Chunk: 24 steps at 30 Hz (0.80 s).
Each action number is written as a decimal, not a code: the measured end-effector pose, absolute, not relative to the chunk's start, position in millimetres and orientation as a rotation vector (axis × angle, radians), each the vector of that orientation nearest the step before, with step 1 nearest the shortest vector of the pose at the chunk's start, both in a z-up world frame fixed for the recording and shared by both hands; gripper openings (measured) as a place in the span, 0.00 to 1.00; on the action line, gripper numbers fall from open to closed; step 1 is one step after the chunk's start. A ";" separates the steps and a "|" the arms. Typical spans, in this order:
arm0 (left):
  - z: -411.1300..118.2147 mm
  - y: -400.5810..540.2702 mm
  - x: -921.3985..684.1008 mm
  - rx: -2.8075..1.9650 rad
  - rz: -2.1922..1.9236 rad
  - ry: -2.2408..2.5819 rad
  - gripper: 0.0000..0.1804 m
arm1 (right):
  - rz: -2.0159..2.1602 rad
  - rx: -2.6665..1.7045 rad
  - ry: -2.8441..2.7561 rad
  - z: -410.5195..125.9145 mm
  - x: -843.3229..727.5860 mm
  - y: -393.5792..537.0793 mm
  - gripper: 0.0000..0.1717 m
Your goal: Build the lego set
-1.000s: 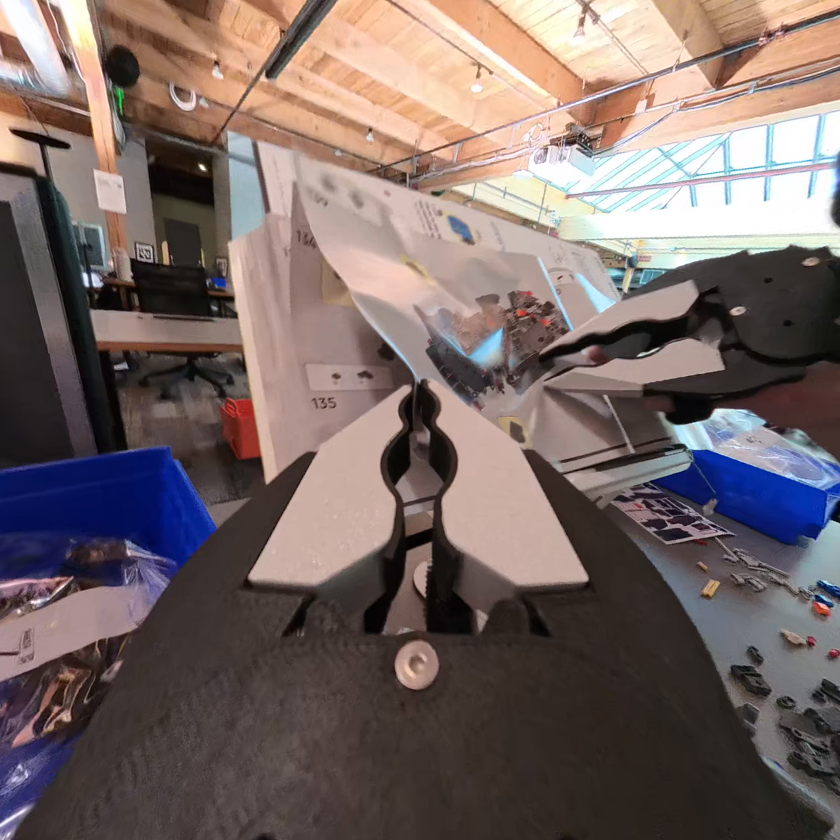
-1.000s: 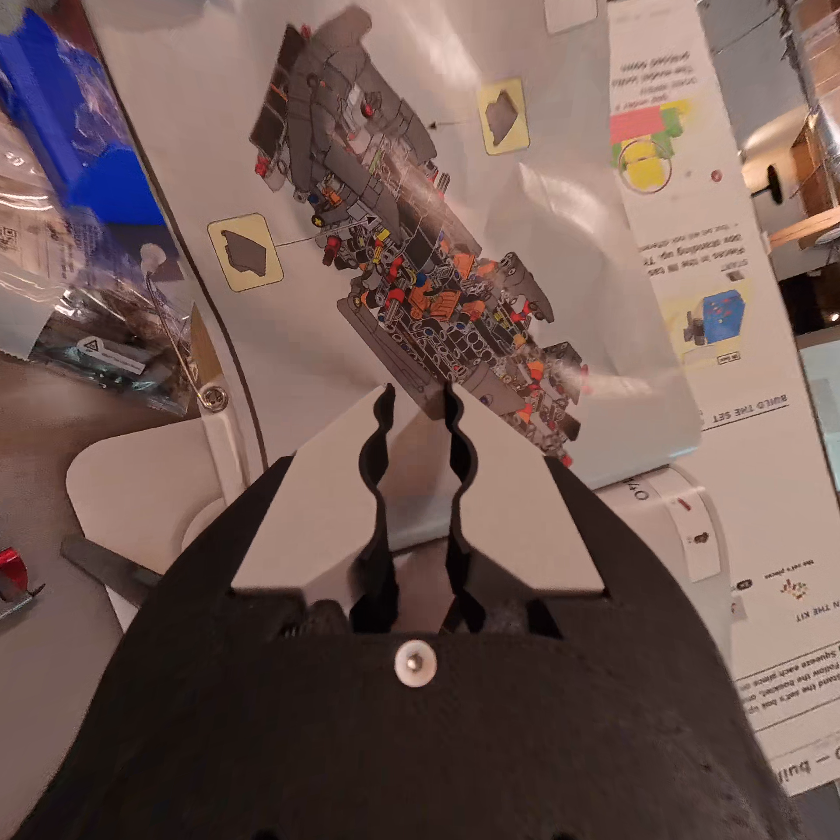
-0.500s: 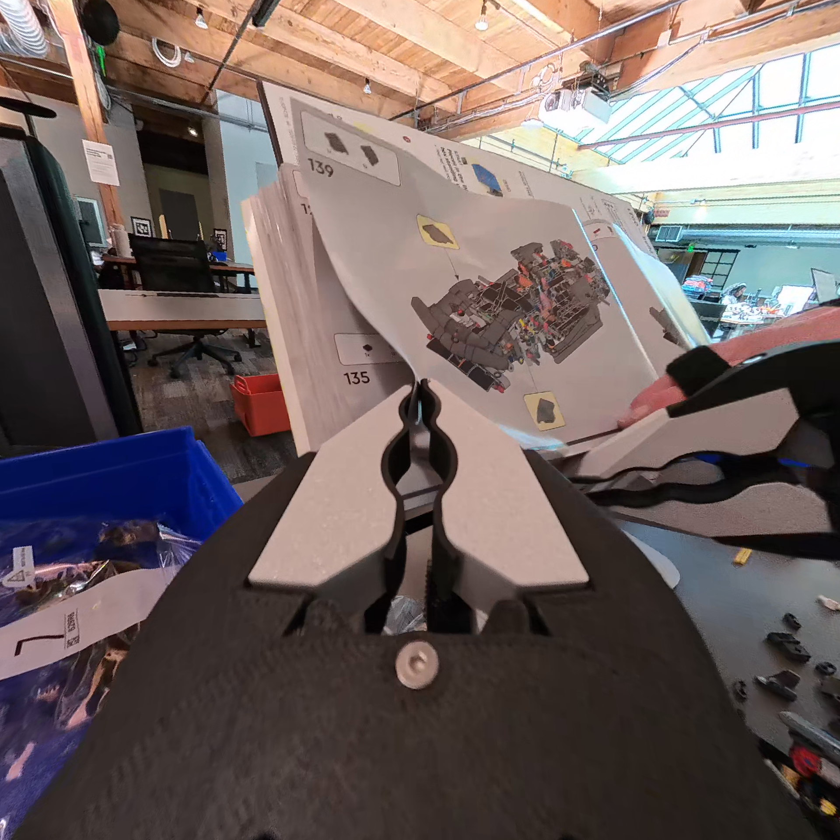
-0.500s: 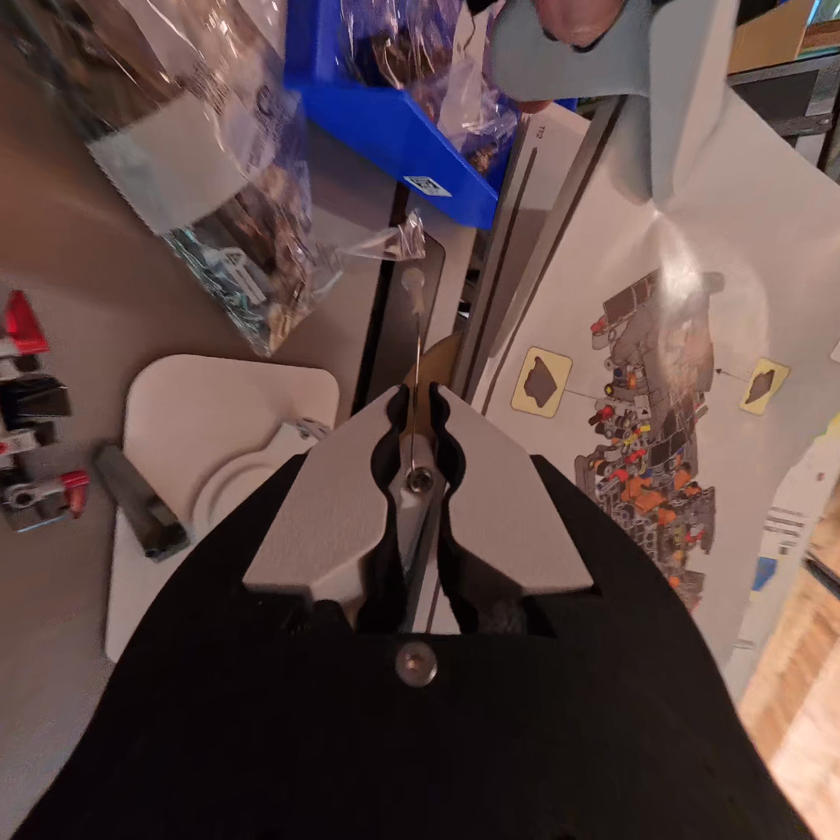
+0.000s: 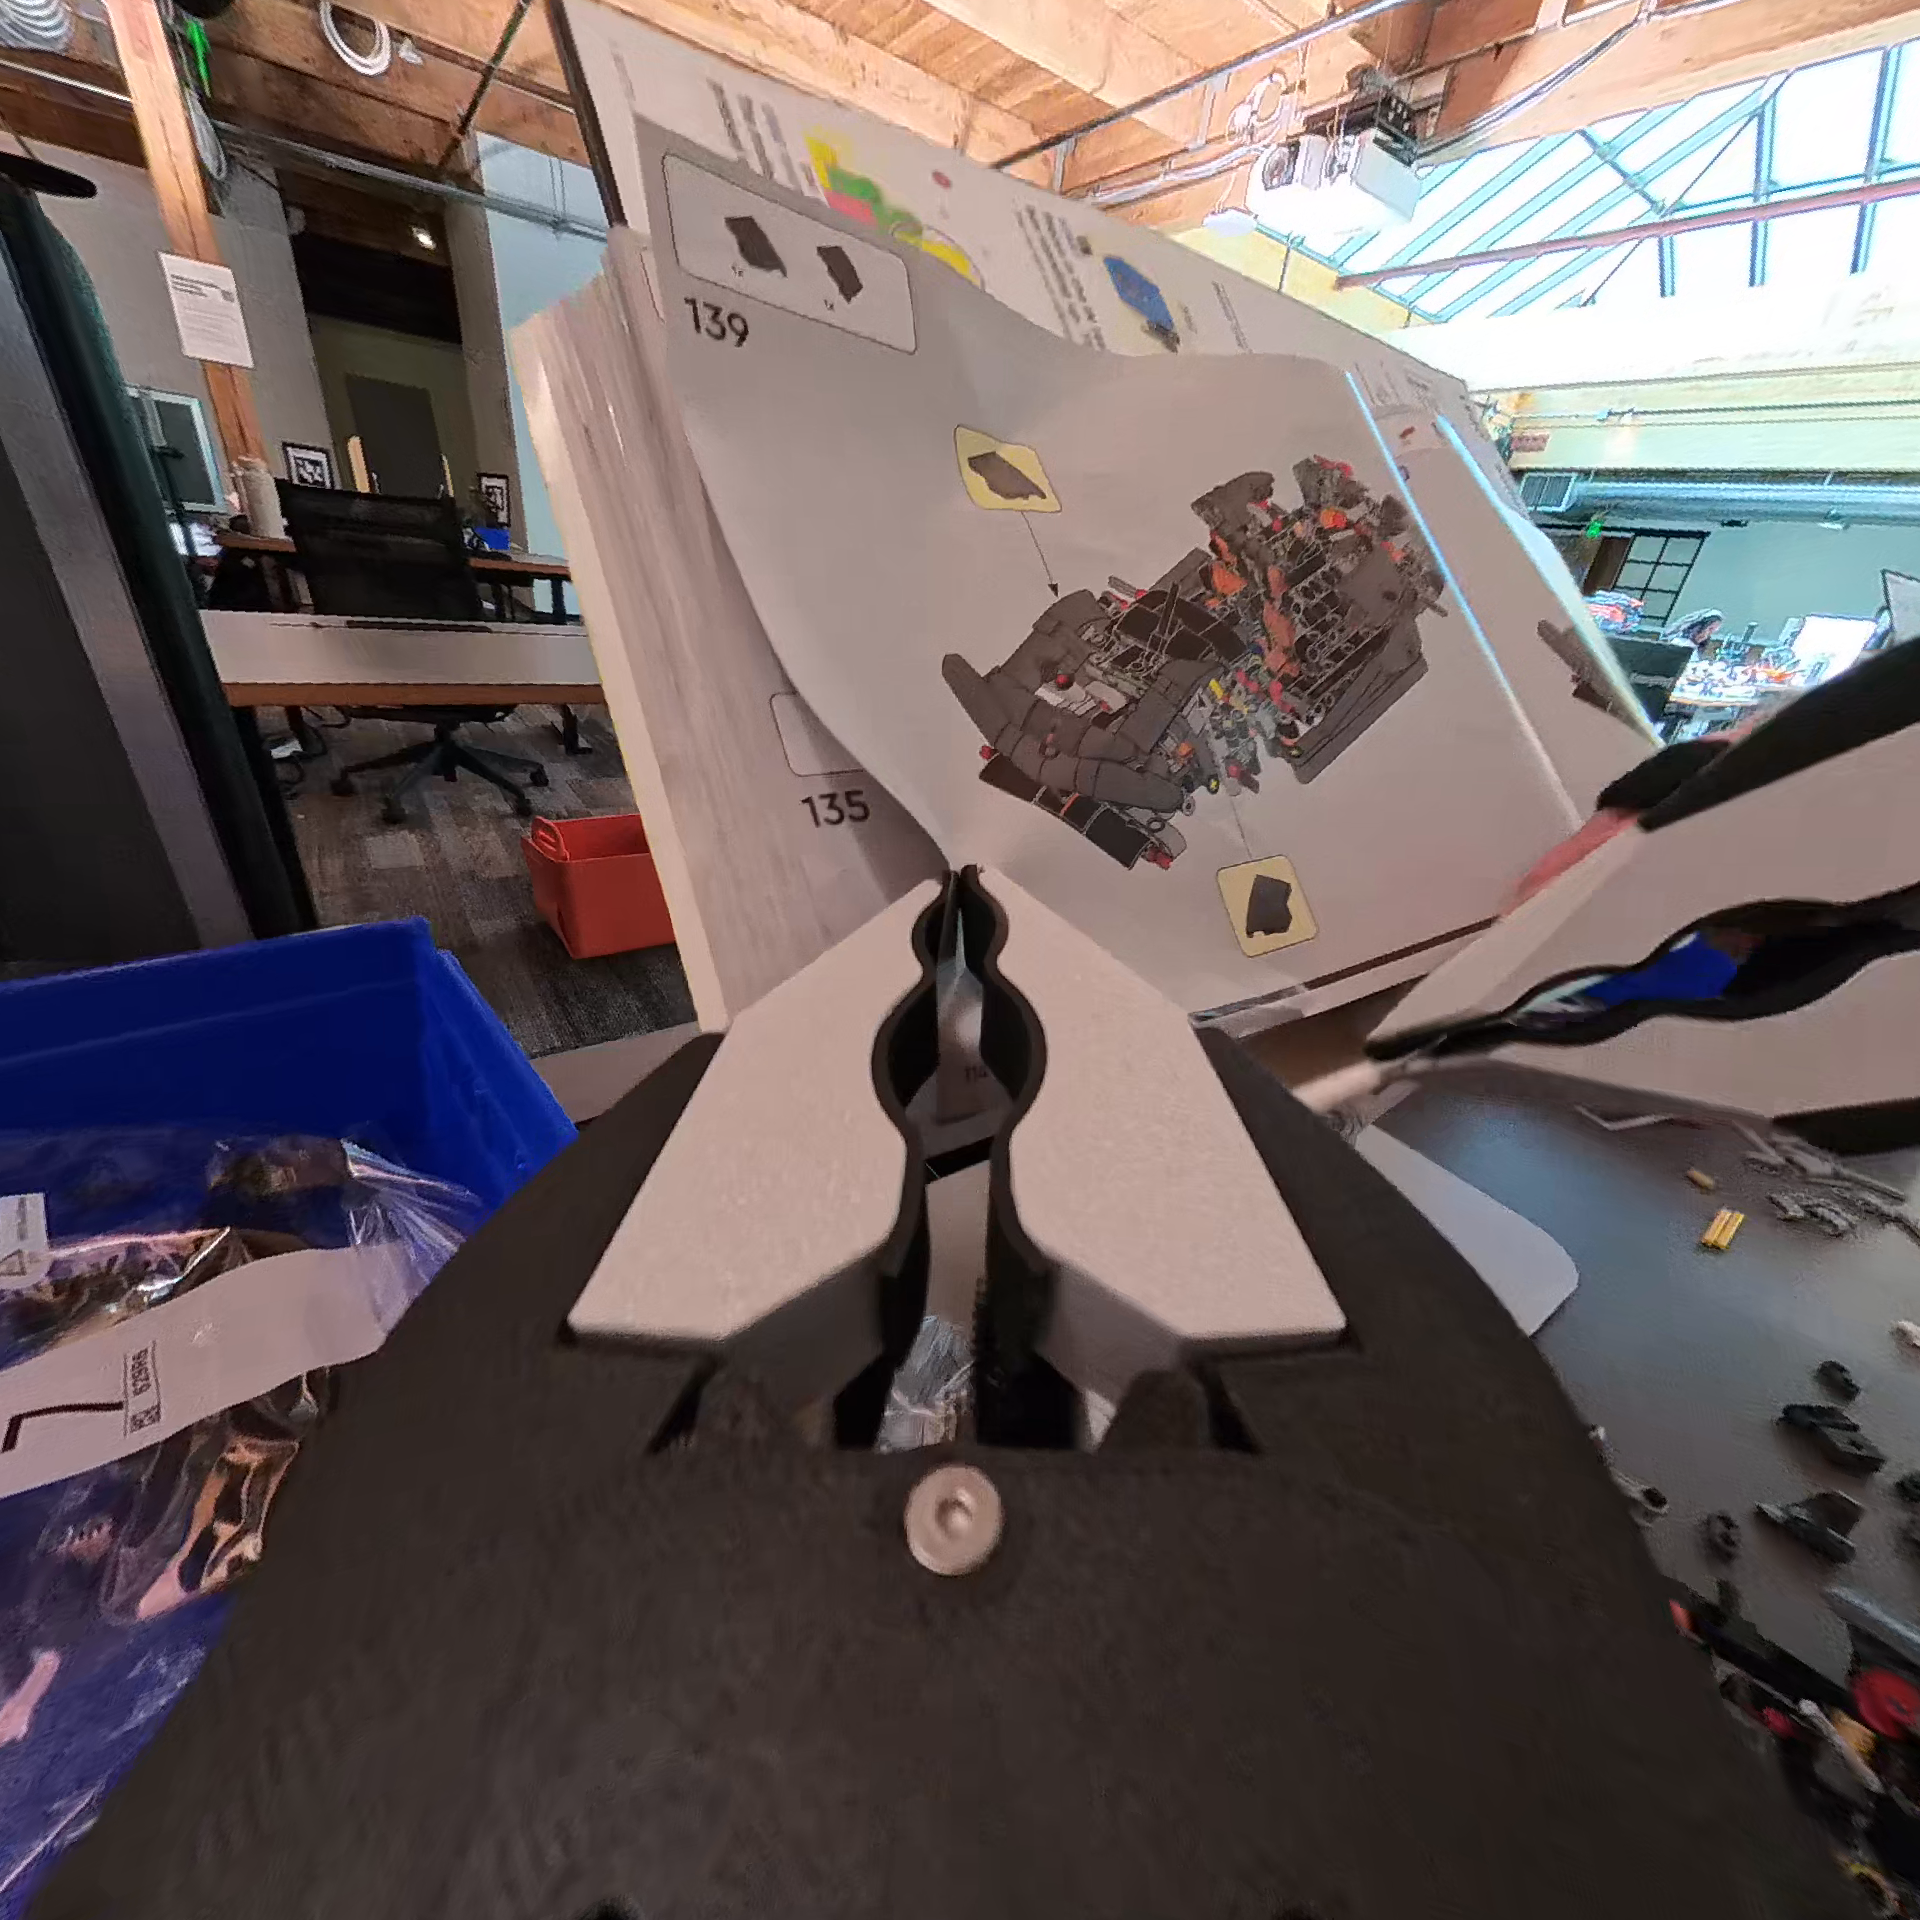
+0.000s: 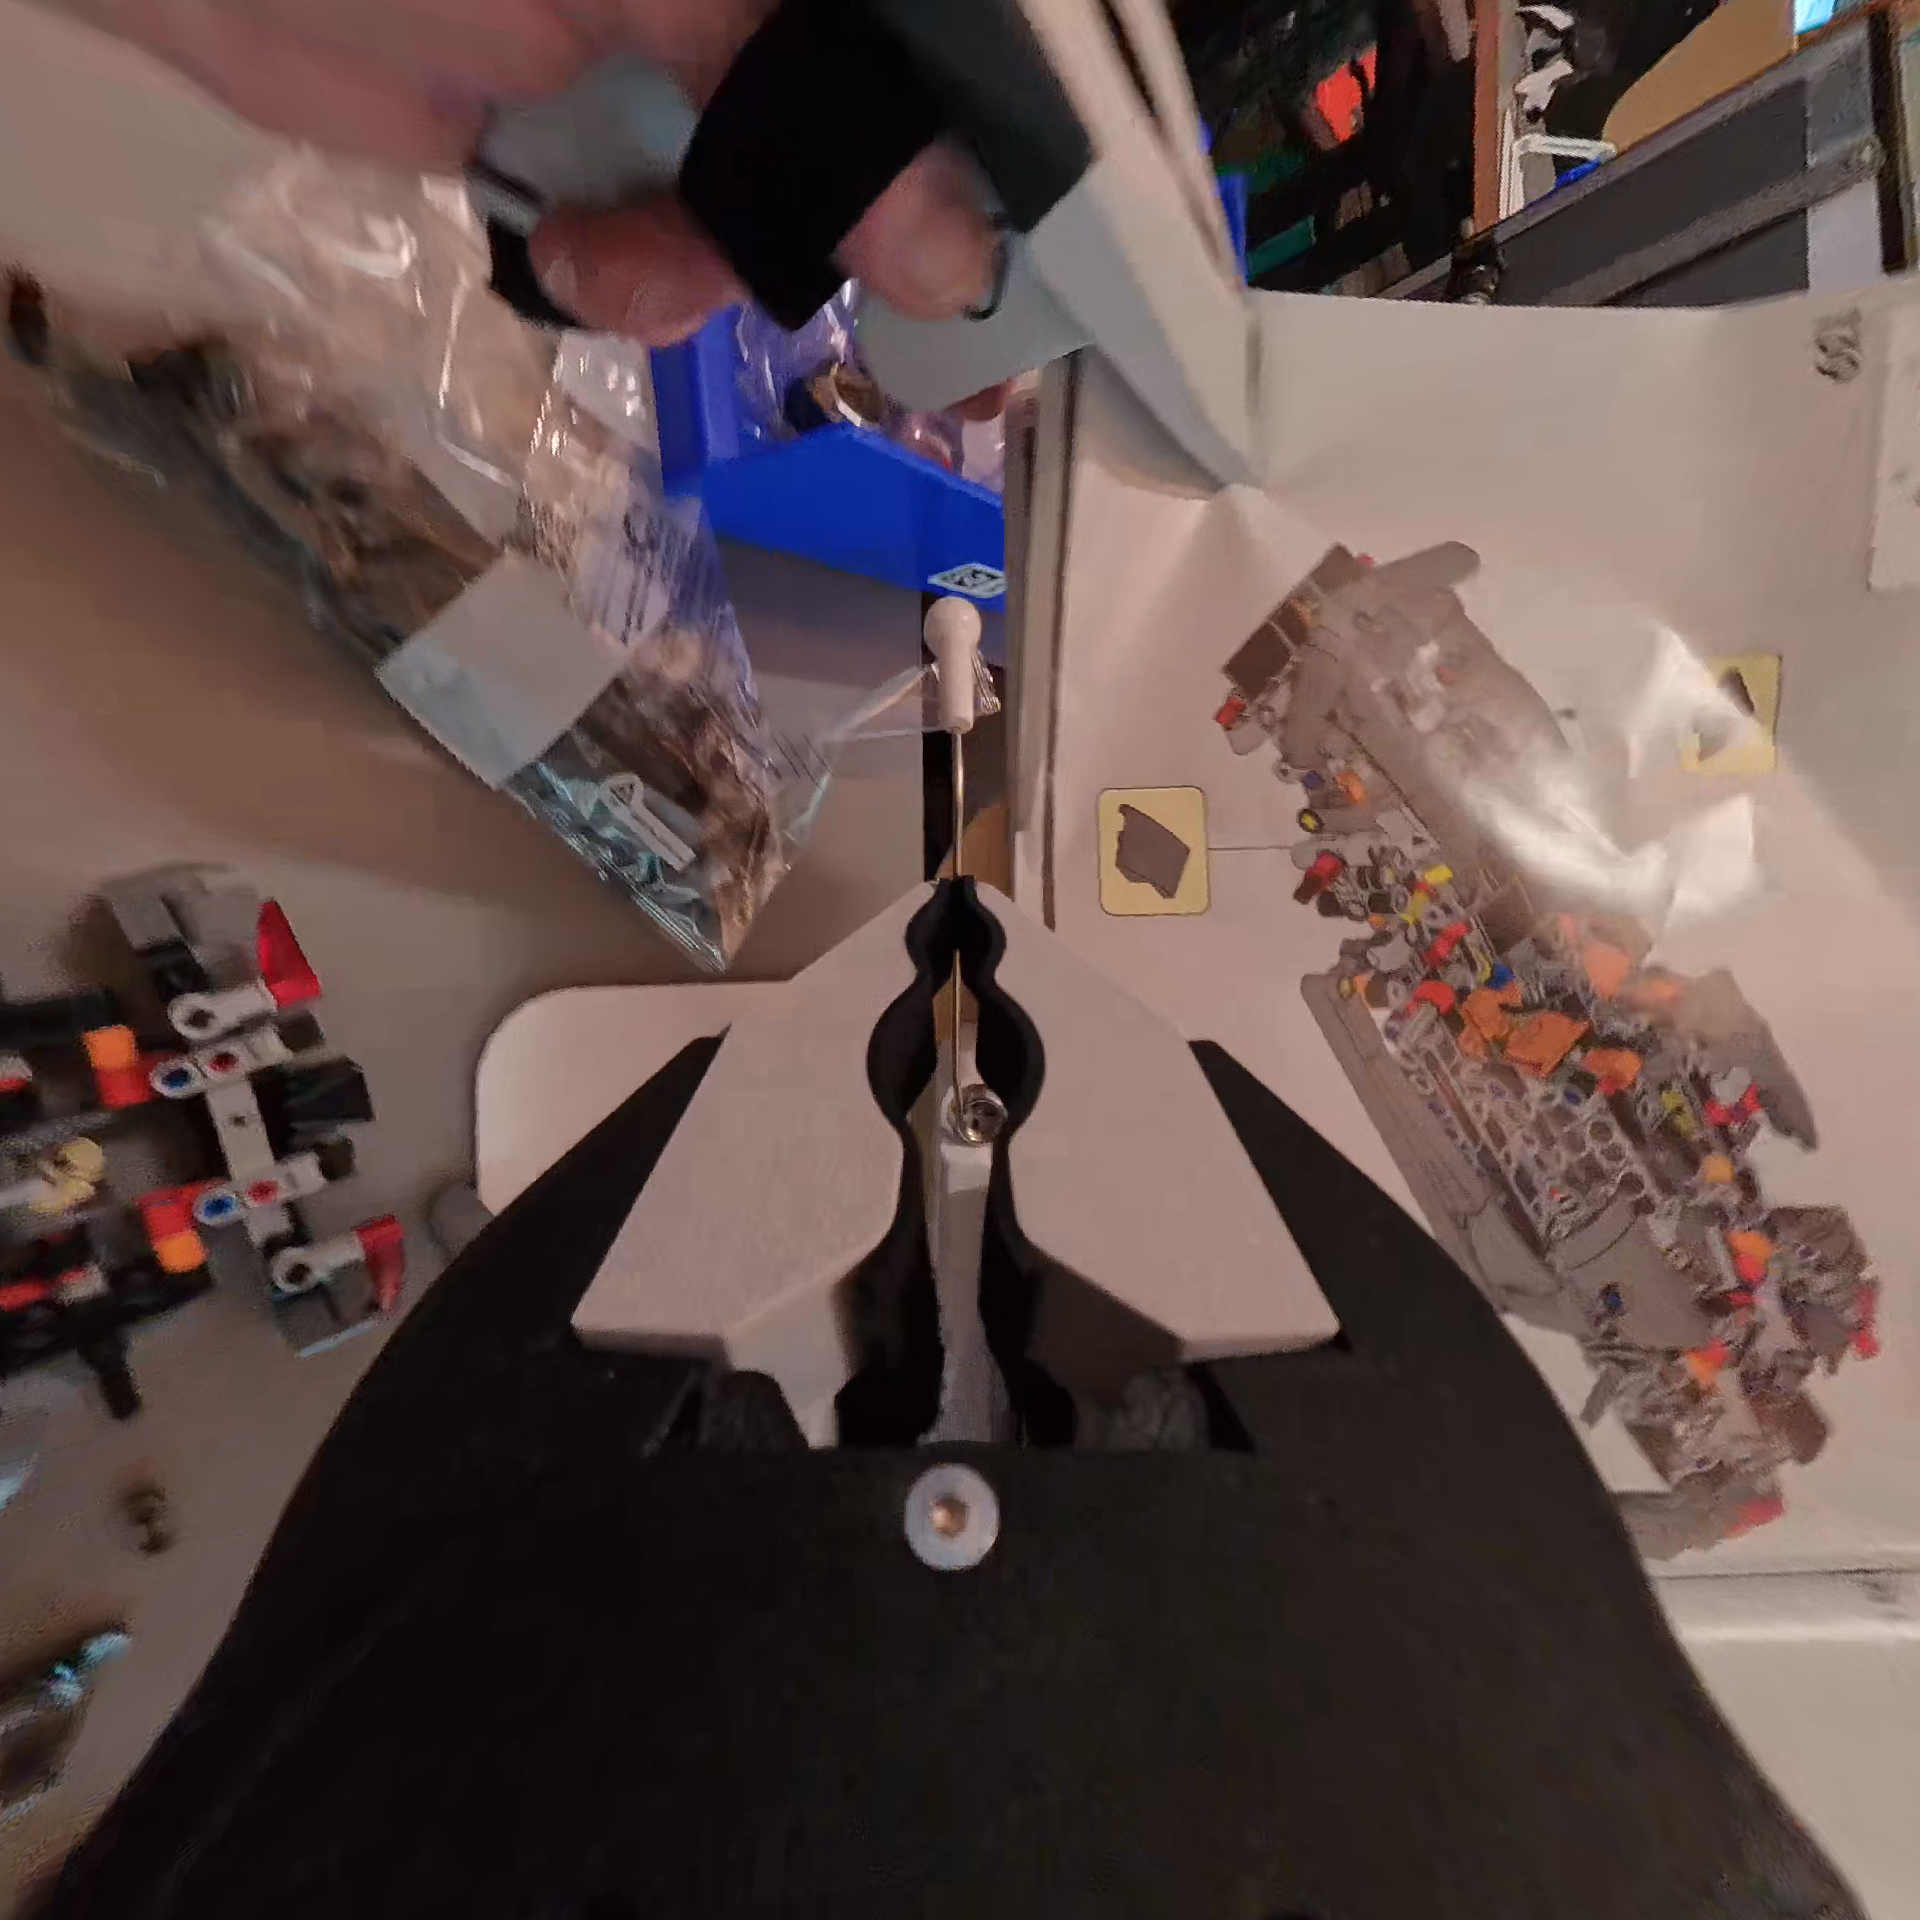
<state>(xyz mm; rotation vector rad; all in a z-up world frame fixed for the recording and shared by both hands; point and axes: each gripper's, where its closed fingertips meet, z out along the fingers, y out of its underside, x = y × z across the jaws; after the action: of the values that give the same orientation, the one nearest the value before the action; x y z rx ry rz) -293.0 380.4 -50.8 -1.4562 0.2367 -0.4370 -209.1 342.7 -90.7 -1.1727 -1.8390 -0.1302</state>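
Since a second ago: right gripper [image 6: 956,883] left the page [image 5: 1039,644], fingers closing on the stand's thin wire clip [image 6: 958,790]. Left gripper [image 5: 961,883] stays clamped on the page's lower corner, keeping it flat. Booklet [image 5: 644,582] upright just beyond; blue bin [image 5: 239,1049] left, bricks [image 6: 208,1122] on counter.

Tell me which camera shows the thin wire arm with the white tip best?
The right wrist view: the wire arm runs straight up from that view's shut tongs, white tip and screw end visible. The left wrist view shows only a blurred white bit beside the right tongs.
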 end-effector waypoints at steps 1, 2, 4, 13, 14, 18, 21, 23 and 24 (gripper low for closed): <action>-52.1 380.7 -292.8 -1.458 -0.437 0.235 0.00 | -0.073 -1.202 -1.814 -88.5 -208.9 342.3 0.00; -53.0 380.9 -292.7 -1.460 -0.441 0.234 0.00 | -0.015 -1.233 -1.792 -87.3 -208.9 342.2 0.00; -54.1 380.6 -292.5 -1.459 -0.439 0.238 0.00 | 0.099 -1.304 -1.722 -83.3 -209.5 345.0 0.00; -55.4 377.7 -293.1 -1.455 -0.449 0.232 0.00 | 0.026 -1.442 -1.471 -70.0 -201.2 373.4 0.02; -54.9 376.8 -294.0 -1.453 -0.448 0.223 0.00 | -0.037 -1.417 -1.461 -66.5 -199.6 374.7 0.06; -49.3 370.0 -314.1 -1.447 -0.408 0.151 0.10 | -0.134 -1.271 -1.428 -33.6 -192.0 359.9 0.15; -40.5 359.1 -337.8 -1.426 -0.349 0.100 0.15 | -0.130 -1.243 -1.413 -13.1 -164.4 344.8 0.15; -27.9 346.5 -347.2 -1.387 -0.268 0.096 0.15 | -0.101 -1.276 -1.415 -10.2 -134.3 336.7 0.14; -19.7 339.4 -346.7 -1.364 -0.206 0.119 0.14 | -0.078 -1.302 -1.416 -11.5 -117.6 333.4 0.14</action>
<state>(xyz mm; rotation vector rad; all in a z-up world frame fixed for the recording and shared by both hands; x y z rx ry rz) -346.7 339.4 -19.7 -1.3644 0.1194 -0.2065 -117.6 333.4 -11.5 -1.3021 -1.4164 -0.0780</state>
